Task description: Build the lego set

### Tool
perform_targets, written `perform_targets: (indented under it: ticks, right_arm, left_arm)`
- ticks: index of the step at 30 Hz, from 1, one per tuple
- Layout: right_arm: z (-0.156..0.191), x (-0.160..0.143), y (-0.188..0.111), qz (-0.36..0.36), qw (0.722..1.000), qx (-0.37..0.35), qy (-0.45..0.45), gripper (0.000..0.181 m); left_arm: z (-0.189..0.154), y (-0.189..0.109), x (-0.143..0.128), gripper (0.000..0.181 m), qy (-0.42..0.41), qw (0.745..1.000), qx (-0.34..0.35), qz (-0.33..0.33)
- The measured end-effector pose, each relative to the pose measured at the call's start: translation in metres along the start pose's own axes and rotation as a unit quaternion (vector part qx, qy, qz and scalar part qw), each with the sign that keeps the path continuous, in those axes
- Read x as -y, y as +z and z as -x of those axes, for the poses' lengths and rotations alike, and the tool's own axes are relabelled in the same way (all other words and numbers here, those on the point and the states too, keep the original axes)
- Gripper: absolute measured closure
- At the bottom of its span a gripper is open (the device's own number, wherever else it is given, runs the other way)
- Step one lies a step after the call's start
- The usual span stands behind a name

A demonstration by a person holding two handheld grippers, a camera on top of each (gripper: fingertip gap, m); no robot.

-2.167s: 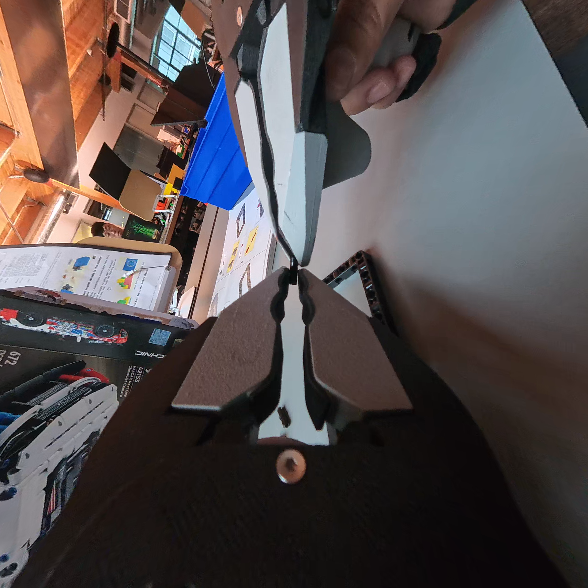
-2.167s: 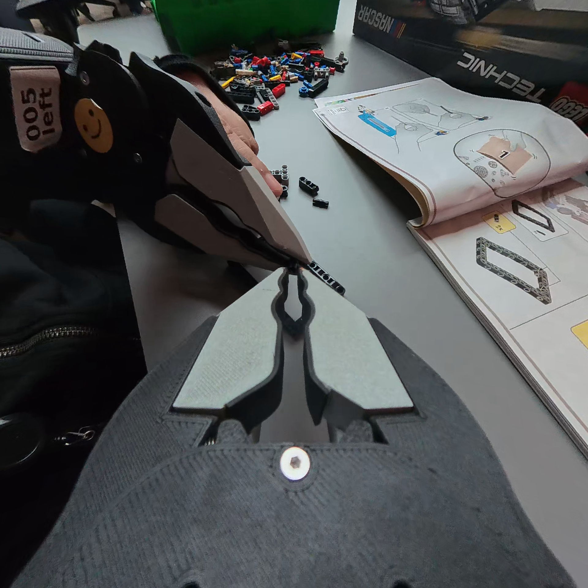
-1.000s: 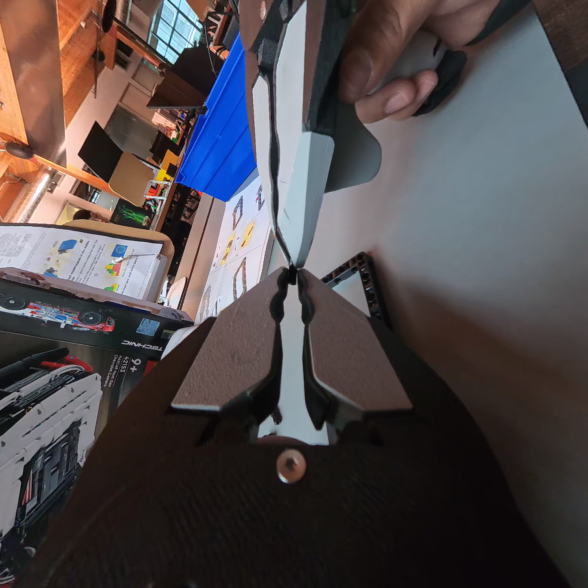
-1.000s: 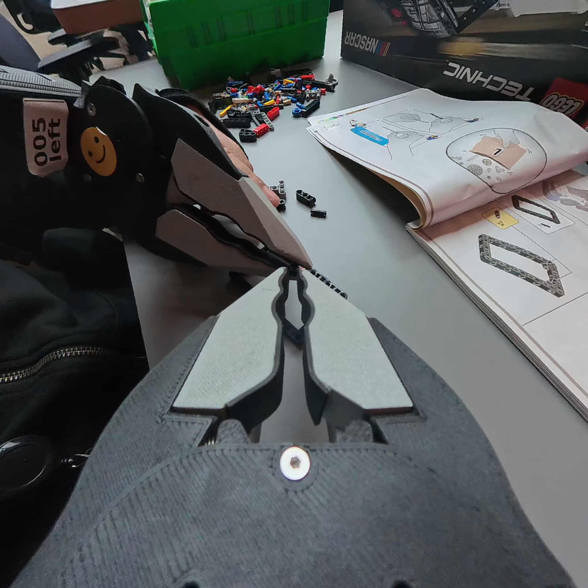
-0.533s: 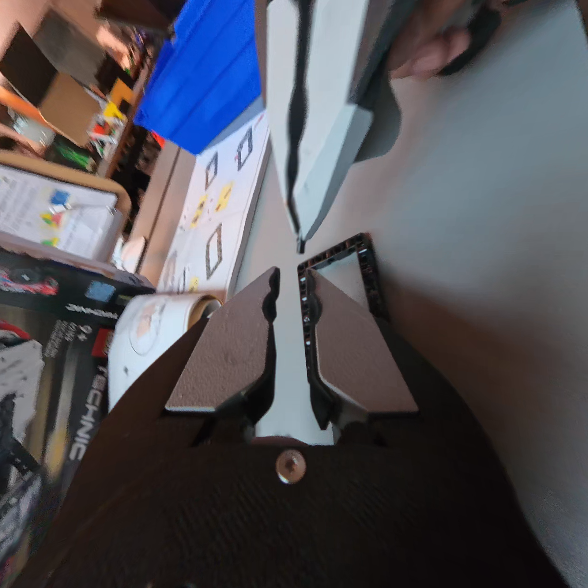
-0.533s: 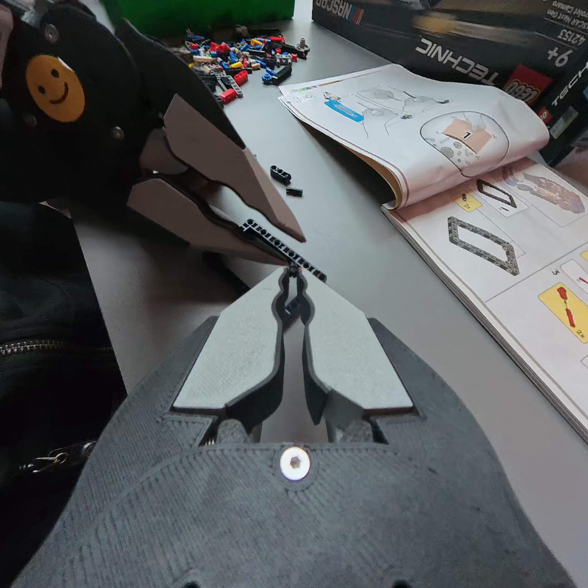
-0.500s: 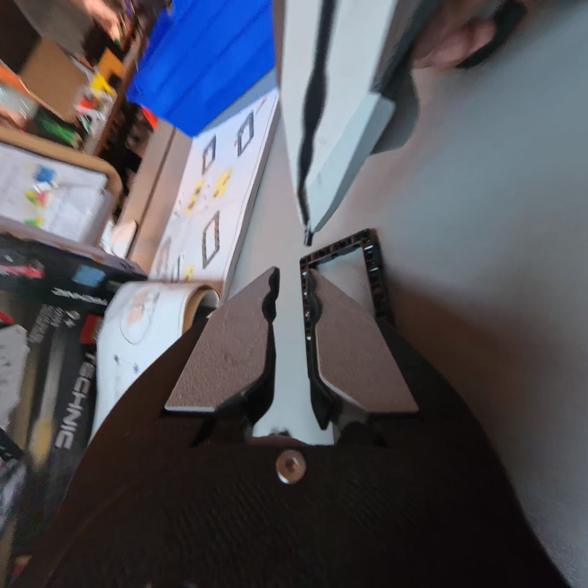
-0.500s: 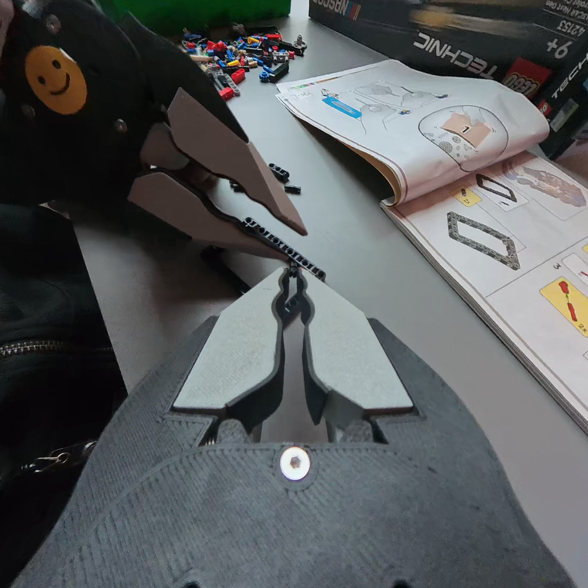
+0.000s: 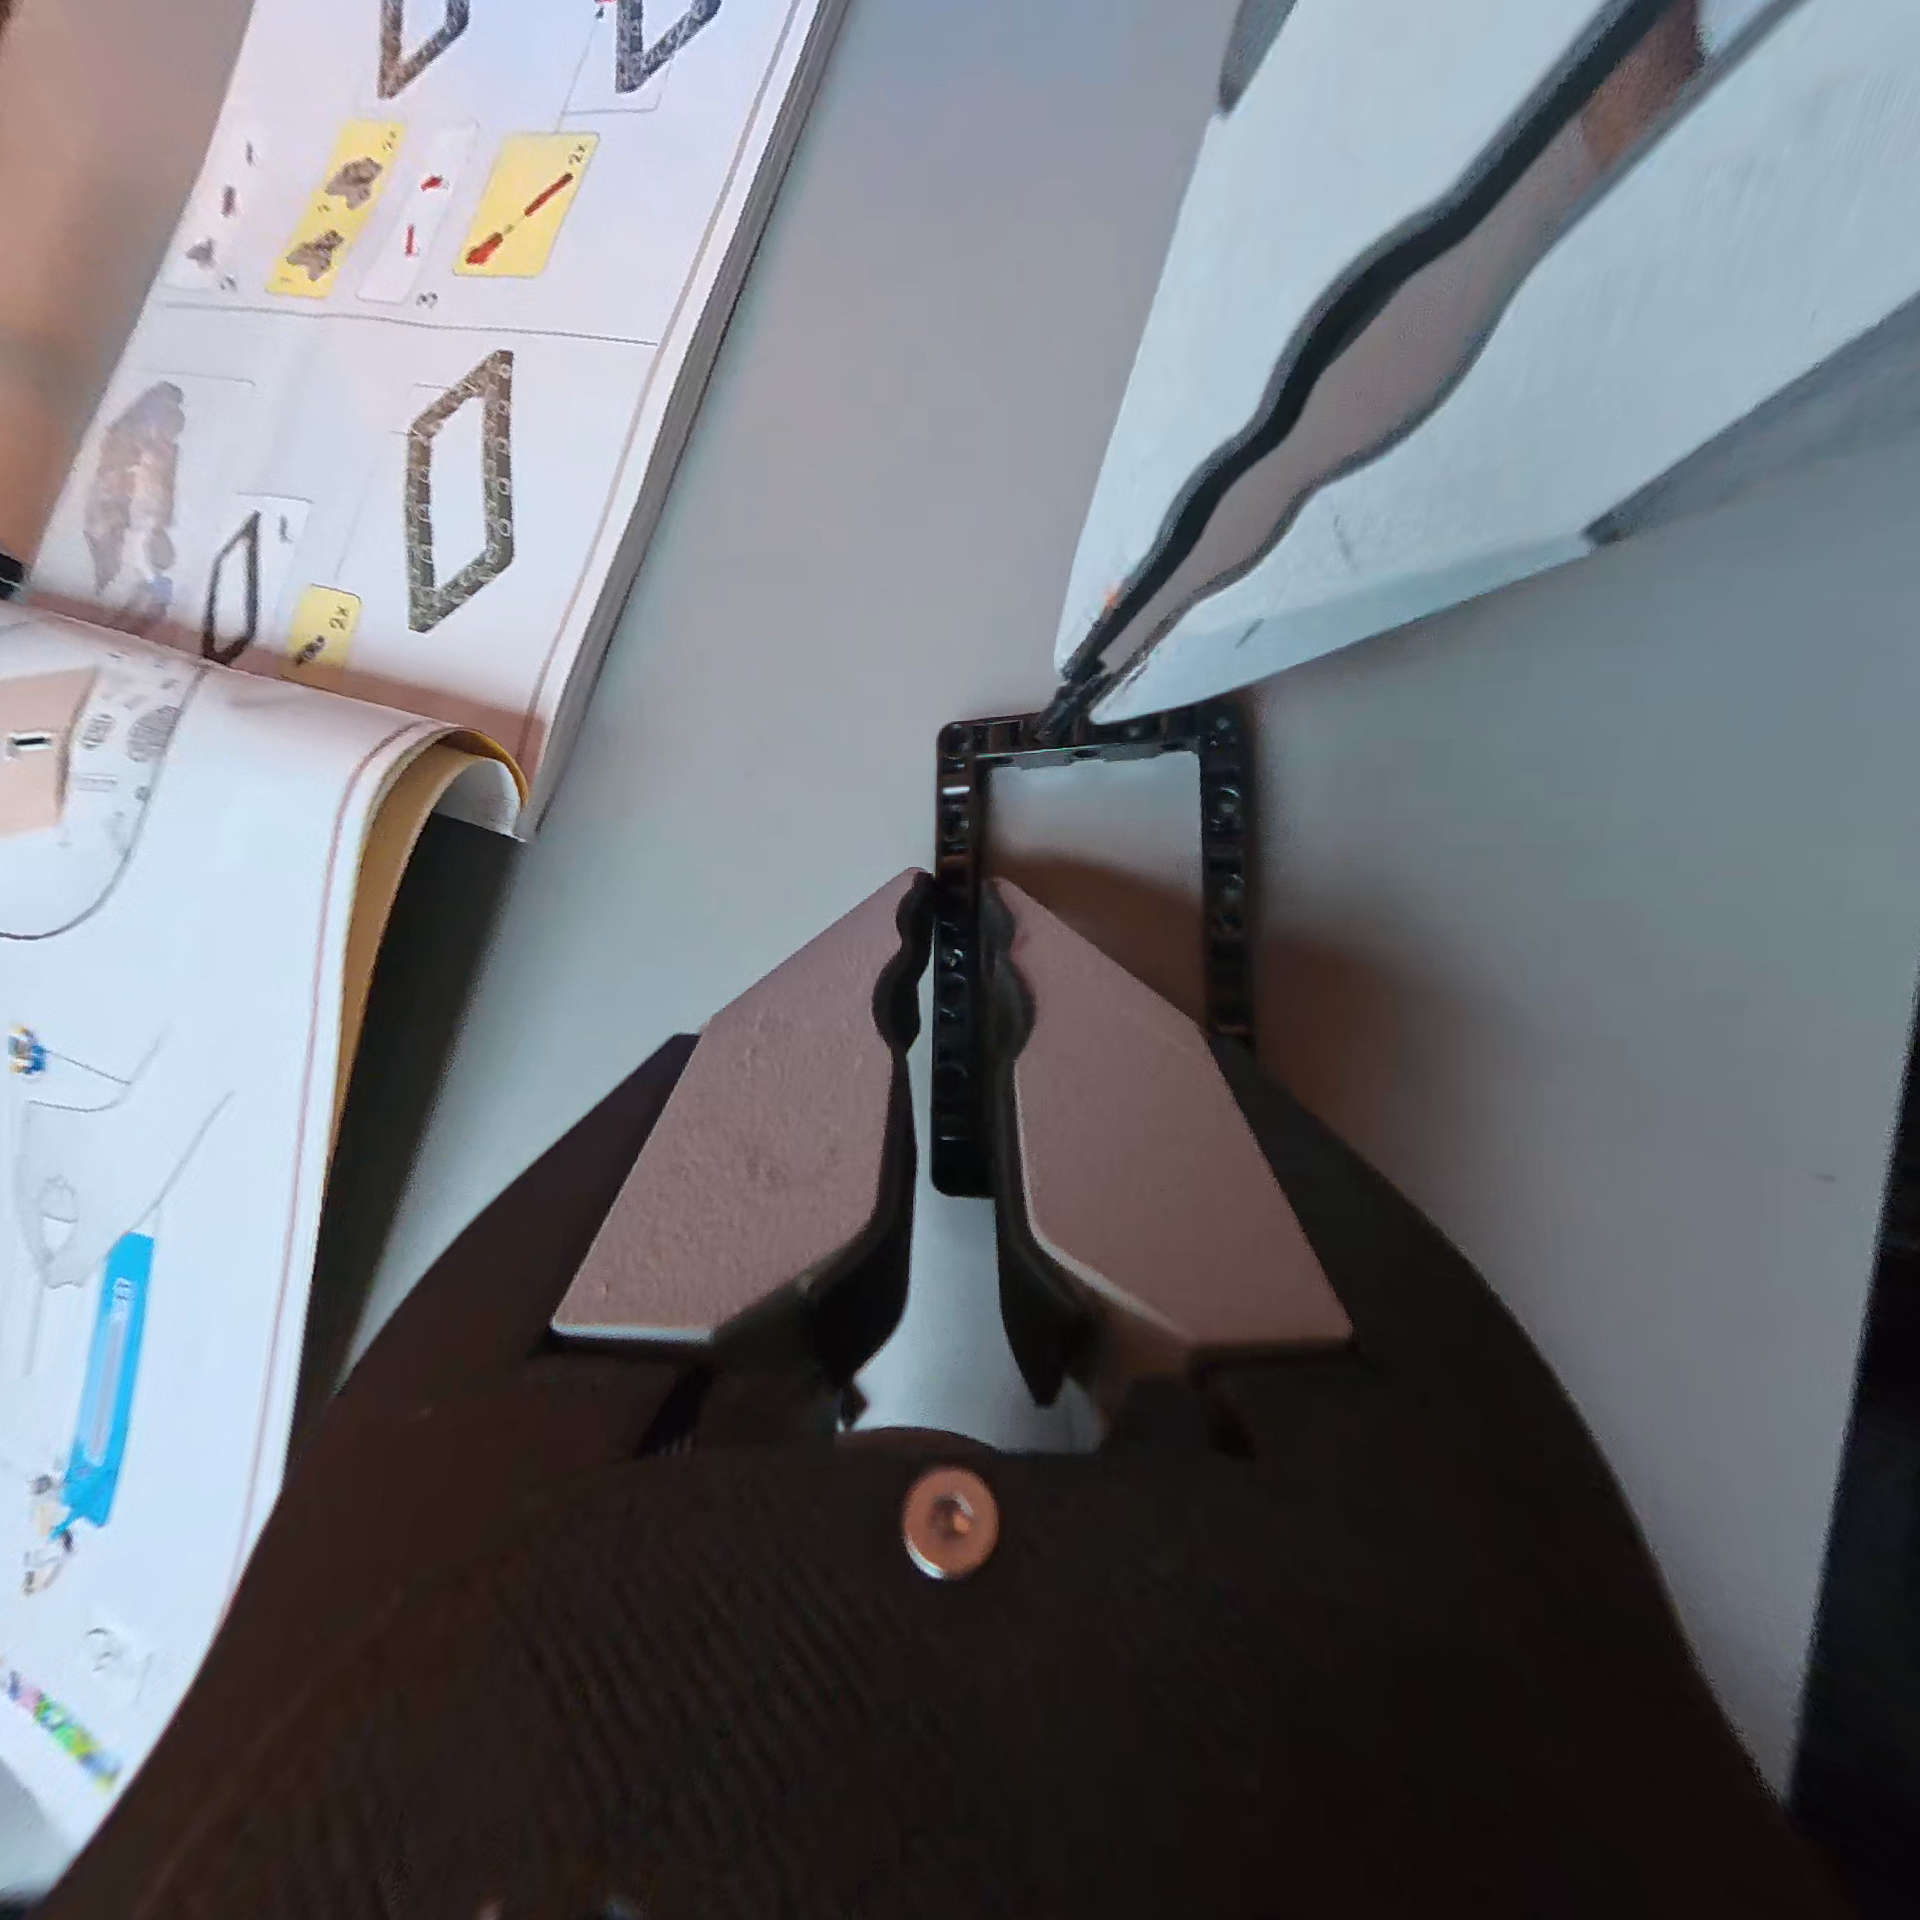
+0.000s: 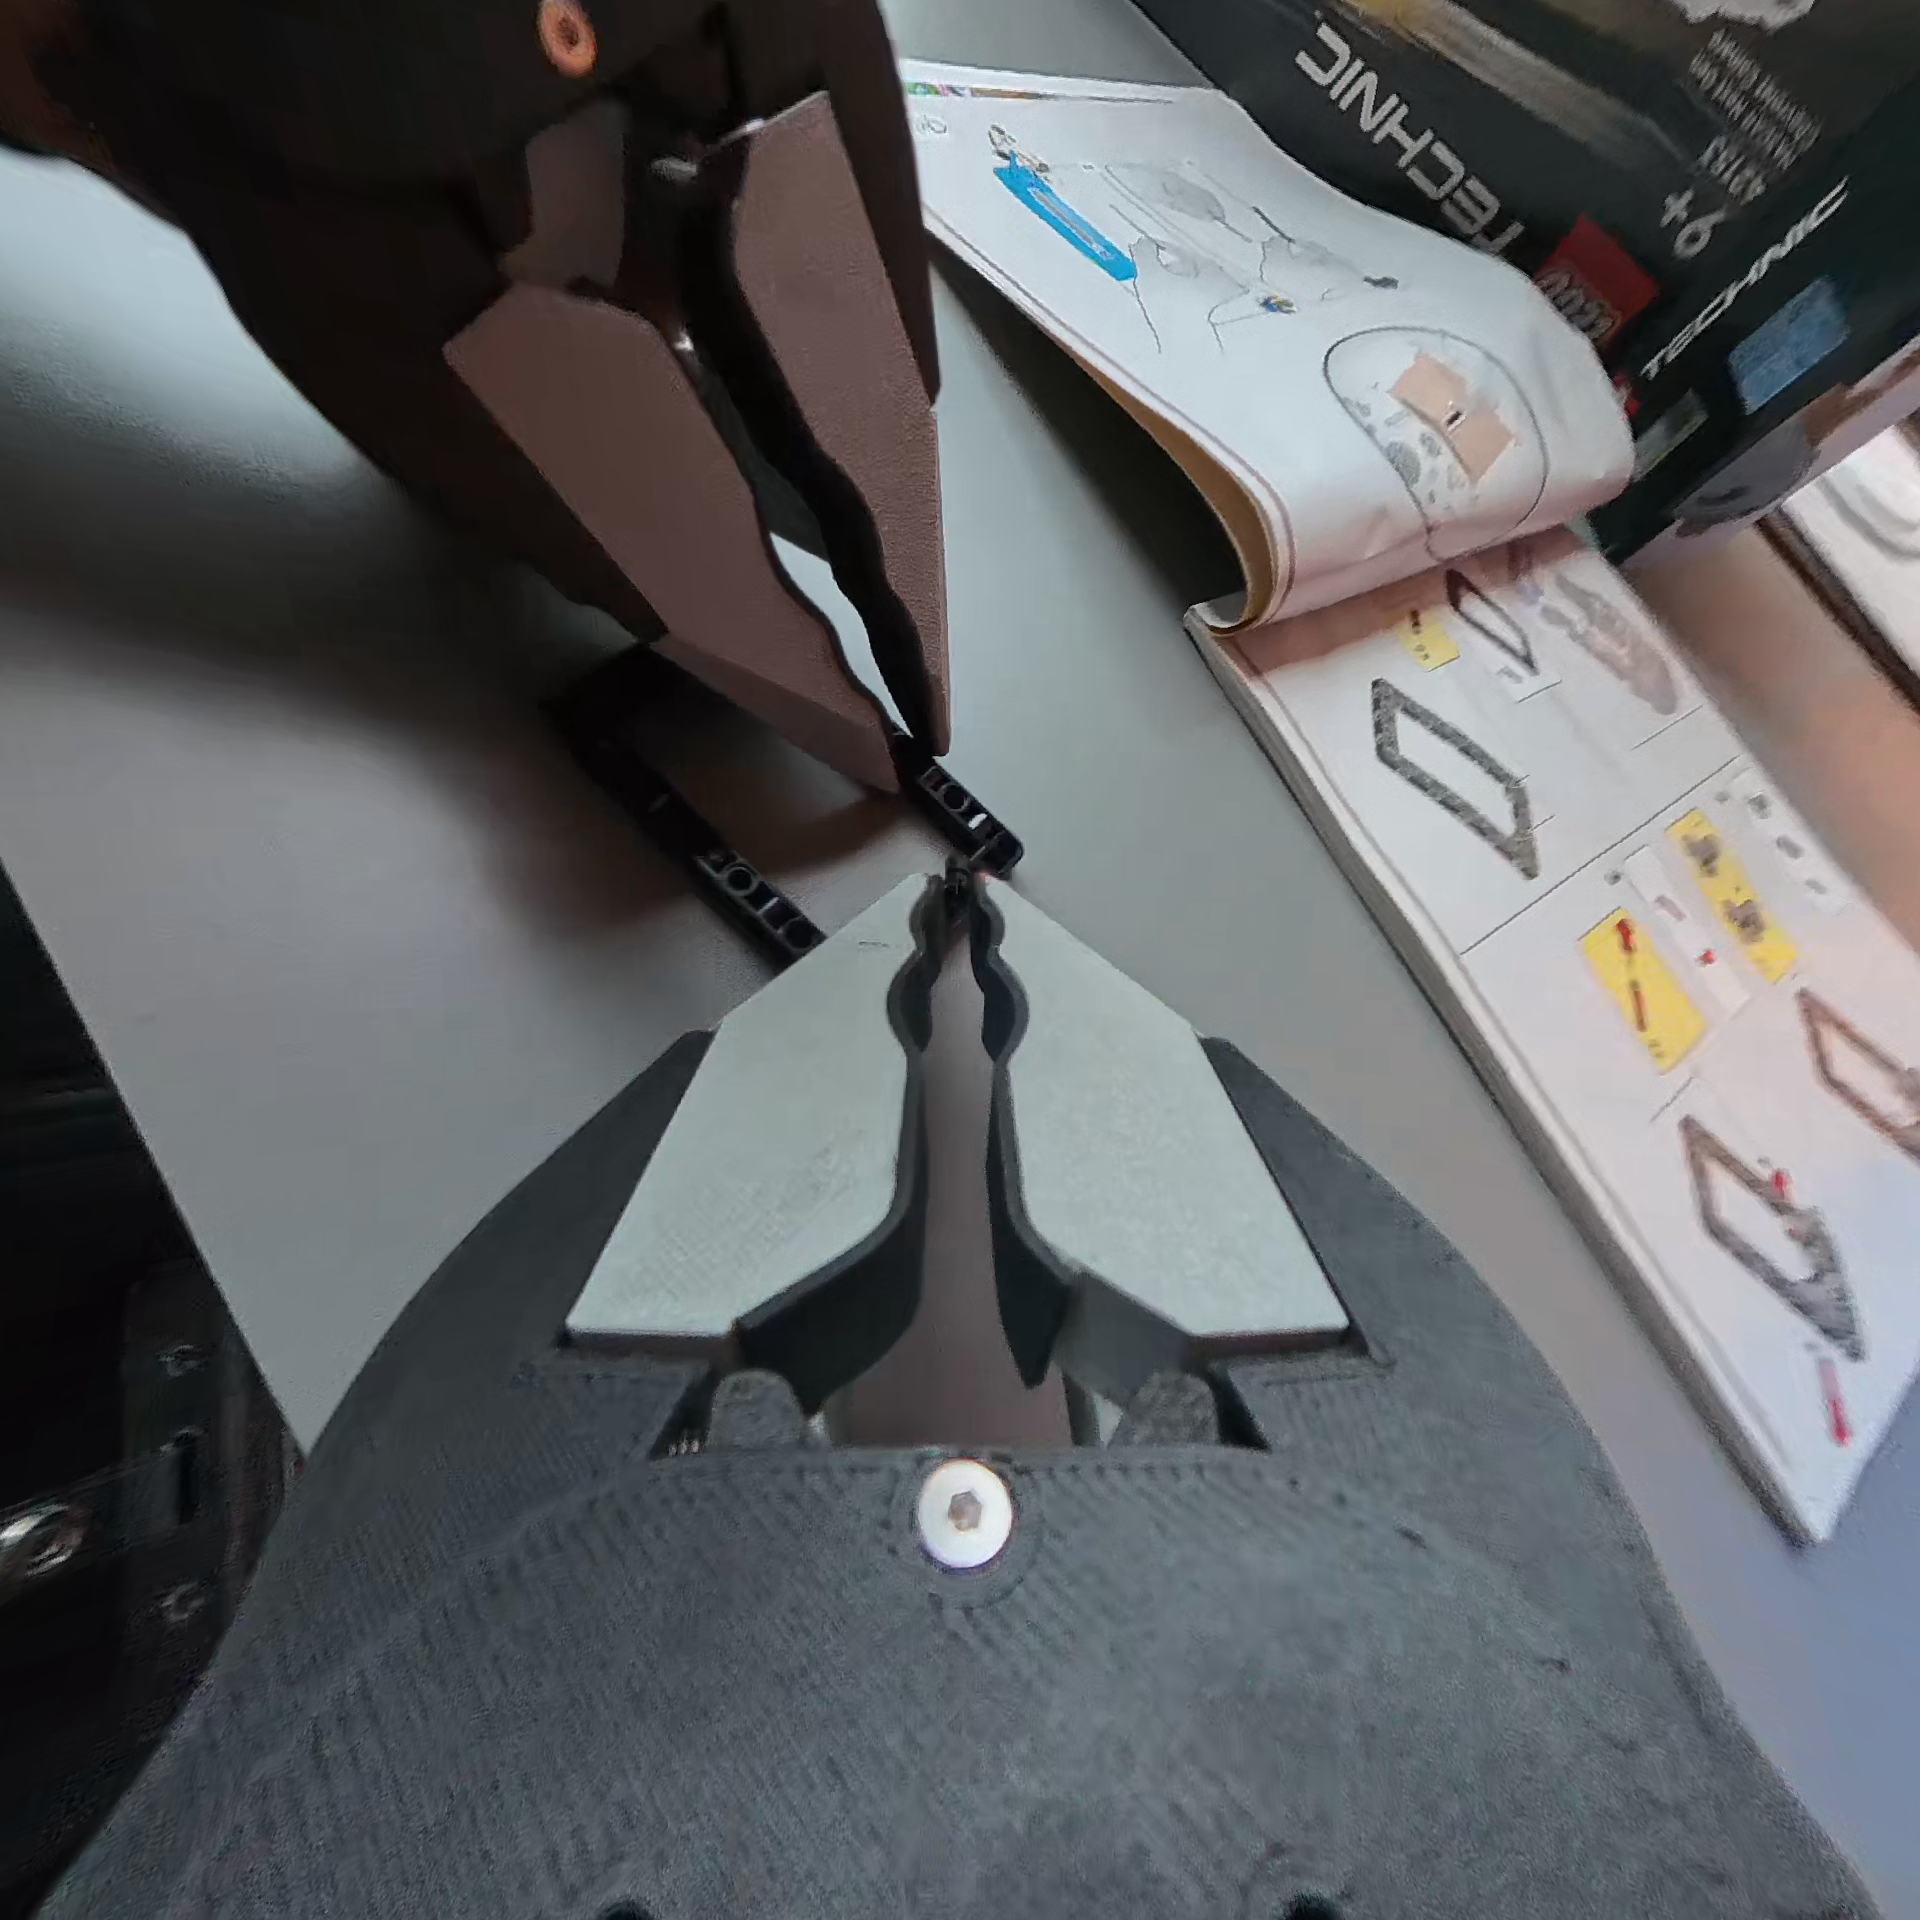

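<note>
My left gripper [image 9: 956,896] is shut on one long side of a black rectangular Technic frame [image 9: 1224,883] and holds it over the grey table [image 9: 831,520]. My right gripper [image 10: 961,891] is shut on a small black pin [image 10: 954,881], with its tip touching the frame's far short side near a corner. In the left wrist view the right gripper [image 9: 1075,698] comes in from the upper right. In the right wrist view the left gripper [image 10: 916,740] points down from above onto the frame [image 10: 961,812].
An open instruction booklet [image 9: 312,520] lies on the table left of the frame and shows in the right wrist view [image 10: 1507,790] too. The black set box [image 10: 1558,156] stands behind it. A dark bag [image 10: 62,1247] lies at the left table edge. Across from one pair of fingers to the other is roughly 4 cm.
My left gripper opened a little, then shut on the frame's long side and tilted down towards the table. My right gripper kept the pin and now touches the frame's short side.
</note>
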State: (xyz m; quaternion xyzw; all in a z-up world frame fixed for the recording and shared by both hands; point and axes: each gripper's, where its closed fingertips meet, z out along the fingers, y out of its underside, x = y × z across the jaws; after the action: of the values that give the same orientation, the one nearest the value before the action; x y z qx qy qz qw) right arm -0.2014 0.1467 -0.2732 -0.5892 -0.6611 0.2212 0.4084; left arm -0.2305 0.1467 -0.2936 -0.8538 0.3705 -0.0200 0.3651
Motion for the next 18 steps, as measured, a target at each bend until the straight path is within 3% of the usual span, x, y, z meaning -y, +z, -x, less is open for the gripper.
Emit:
perform_targets:
  ticks: [1,9,18]
  right_arm:
    - [-0.0003,0.0004,0.0003,0.002,1.000,-0.013,-0.024,0.180]
    - [-0.0033,0.0013,0.0001,0.051,0.970,-0.098,-0.217,0.180]
    - [0.0049,-0.0027,0.0049,0.118,0.927,-0.094,-0.343,0.180]
  left_arm:
    - [-0.0019,-0.0006,0.0001,0.175,-0.007,1.000,-0.009,0.001]
    - [-0.0106,-0.0005,0.0034,0.175,-0.030,0.999,-0.034,-0.003]
    - [-0.0117,0.0004,0.0047,0.175,-0.039,0.998,-0.055,-0.017]
